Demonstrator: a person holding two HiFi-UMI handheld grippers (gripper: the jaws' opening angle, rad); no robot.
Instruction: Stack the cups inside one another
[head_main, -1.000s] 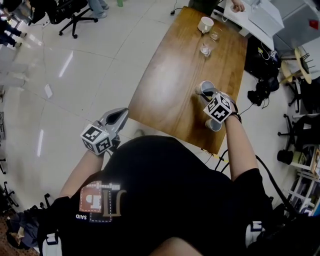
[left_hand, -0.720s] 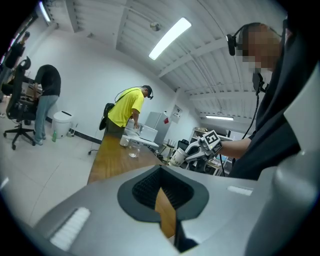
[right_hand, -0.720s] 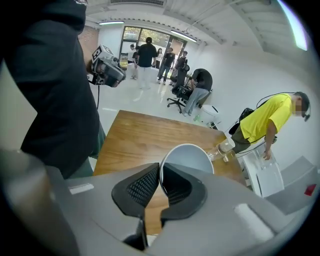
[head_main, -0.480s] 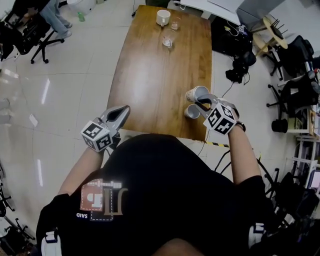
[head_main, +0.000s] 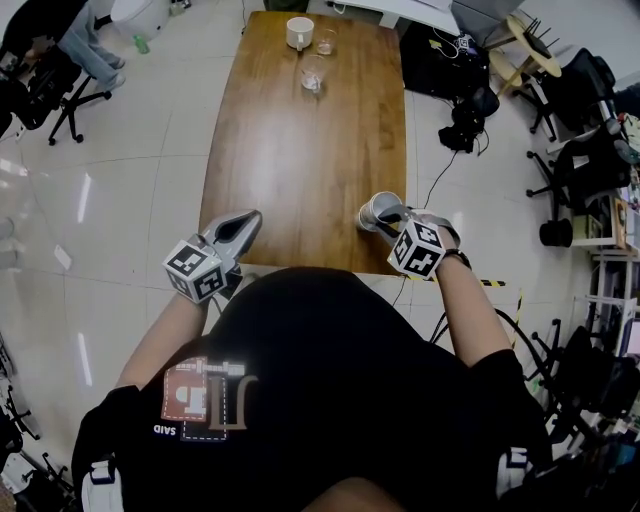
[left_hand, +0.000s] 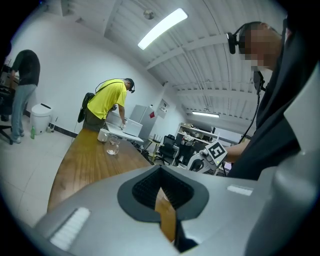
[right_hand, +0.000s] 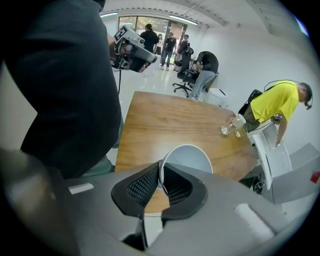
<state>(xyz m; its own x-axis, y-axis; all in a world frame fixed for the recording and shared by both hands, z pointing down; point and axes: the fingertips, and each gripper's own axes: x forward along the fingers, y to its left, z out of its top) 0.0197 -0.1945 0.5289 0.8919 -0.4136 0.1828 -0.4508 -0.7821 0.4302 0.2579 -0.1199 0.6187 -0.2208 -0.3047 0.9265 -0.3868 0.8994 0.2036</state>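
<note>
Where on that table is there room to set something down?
The middle of the table is bare; crowded only at the far end, with mug and two glasses, and near edge, where the right claw holds a cup.

Table (head_main: 300, 160) middle bare; mug (head_main: 299, 32), 2 glasses (head_main: 313, 75) crowd far end; cup (head_main: 374, 211) in right gripper (head_main: 393, 215) at near edge.

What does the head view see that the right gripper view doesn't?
Only the head view shows the square-marker cube on the right gripper and the orange patch on the person's black shirt. Only the right gripper view shows a person in a yellow shirt past the table, and the pads pinching the white cup's rim. Both show the wooden table, that held cup, the left gripper and a drinking glass at the far end.
</note>
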